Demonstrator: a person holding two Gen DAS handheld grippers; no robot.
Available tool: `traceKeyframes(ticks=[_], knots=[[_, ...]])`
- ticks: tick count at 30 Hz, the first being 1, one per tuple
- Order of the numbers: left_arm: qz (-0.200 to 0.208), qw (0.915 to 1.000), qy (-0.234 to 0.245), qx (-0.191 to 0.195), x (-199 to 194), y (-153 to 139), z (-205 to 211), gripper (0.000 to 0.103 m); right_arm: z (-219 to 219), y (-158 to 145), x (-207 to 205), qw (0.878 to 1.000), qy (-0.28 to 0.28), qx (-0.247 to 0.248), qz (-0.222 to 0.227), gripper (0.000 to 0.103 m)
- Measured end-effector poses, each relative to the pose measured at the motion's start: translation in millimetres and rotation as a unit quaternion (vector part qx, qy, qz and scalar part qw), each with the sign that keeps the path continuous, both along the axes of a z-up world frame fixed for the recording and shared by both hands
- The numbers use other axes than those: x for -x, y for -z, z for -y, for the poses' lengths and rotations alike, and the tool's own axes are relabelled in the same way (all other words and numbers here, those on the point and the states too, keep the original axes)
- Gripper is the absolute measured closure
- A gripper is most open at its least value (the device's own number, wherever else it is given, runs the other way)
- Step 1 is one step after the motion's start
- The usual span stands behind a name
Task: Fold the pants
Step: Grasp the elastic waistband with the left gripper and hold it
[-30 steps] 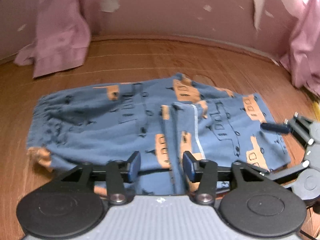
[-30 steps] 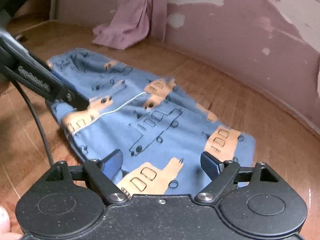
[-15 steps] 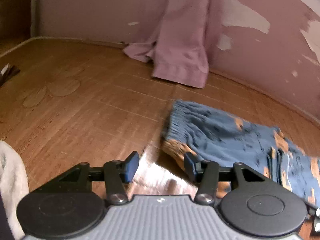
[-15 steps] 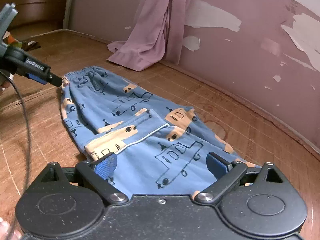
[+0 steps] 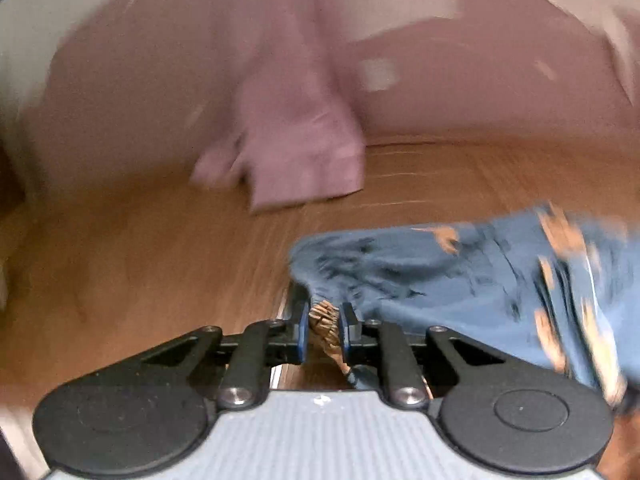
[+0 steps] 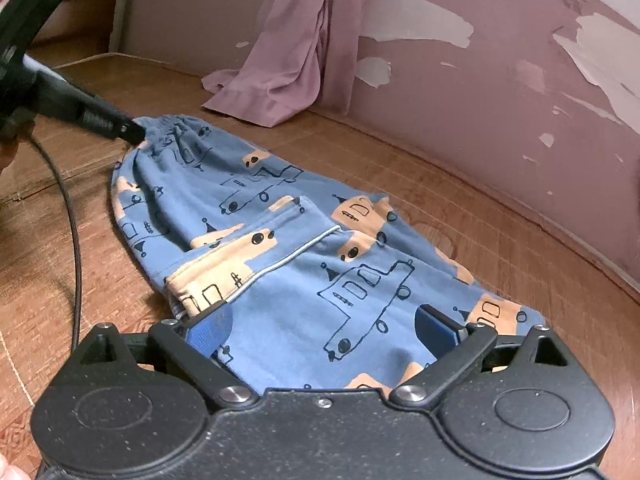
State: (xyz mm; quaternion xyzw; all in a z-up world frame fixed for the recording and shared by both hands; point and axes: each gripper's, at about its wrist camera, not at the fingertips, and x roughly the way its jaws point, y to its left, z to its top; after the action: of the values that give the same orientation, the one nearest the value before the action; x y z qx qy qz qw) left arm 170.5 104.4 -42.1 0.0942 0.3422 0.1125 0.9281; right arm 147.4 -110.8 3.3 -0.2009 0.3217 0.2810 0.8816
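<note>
We've got the blue printed pants [image 6: 280,248] lying on the wooden floor [image 6: 460,216], already doubled over, hems nearest our right side, waistband far off by the pink curtain [image 6: 292,52]. Our left gripper [image 5: 325,330] has its jaws pinched onto a gathered corner of the waistband [image 5: 326,314]; our right gripper [image 6: 320,326] hangs over the hem end with jaws spread wide, holding nothing. This is thin, limp knit, so we expect it to sag and wrinkle from any single point; corners and the elastic edge look like the surest holds. The left wrist view is smeared with motion blur, the near hem edge sits hidden under our right gripper's body, and we can't tell how many layers the left pinch has caught
</note>
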Motion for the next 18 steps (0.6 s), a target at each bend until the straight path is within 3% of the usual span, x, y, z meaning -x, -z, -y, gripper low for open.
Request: traceKeyframes(ticks=[3, 6, 12, 18], knots=[[-0.001, 0.9913, 0.072, -0.110, 3.6, 8.9, 43.0, 0.089, 1.6, 0.7, -0.9, 1.000, 0.004, -0.005, -0.004, 0.003], [0.000, 0.9835, 0.100, -0.151, 3.9, 16.0, 59.4, 0.089, 2.3, 0.9, -1.3, 1.000, 0.005, -0.009, -0.006, 0.003], [0.002, 0.9921, 0.048, -0.116, -2.6, 14.3, 19.4, 0.089, 4.7, 1.7, -1.9, 1.000, 0.009, -0.018, -0.012, 0.003], [-0.017, 0.9996, 0.011, -0.017, -6.6, 20.6, -26.6, 0.080, 8.2, 3.3, -2.7, 0.999, 0.011, -0.033, -0.019, 0.003]])
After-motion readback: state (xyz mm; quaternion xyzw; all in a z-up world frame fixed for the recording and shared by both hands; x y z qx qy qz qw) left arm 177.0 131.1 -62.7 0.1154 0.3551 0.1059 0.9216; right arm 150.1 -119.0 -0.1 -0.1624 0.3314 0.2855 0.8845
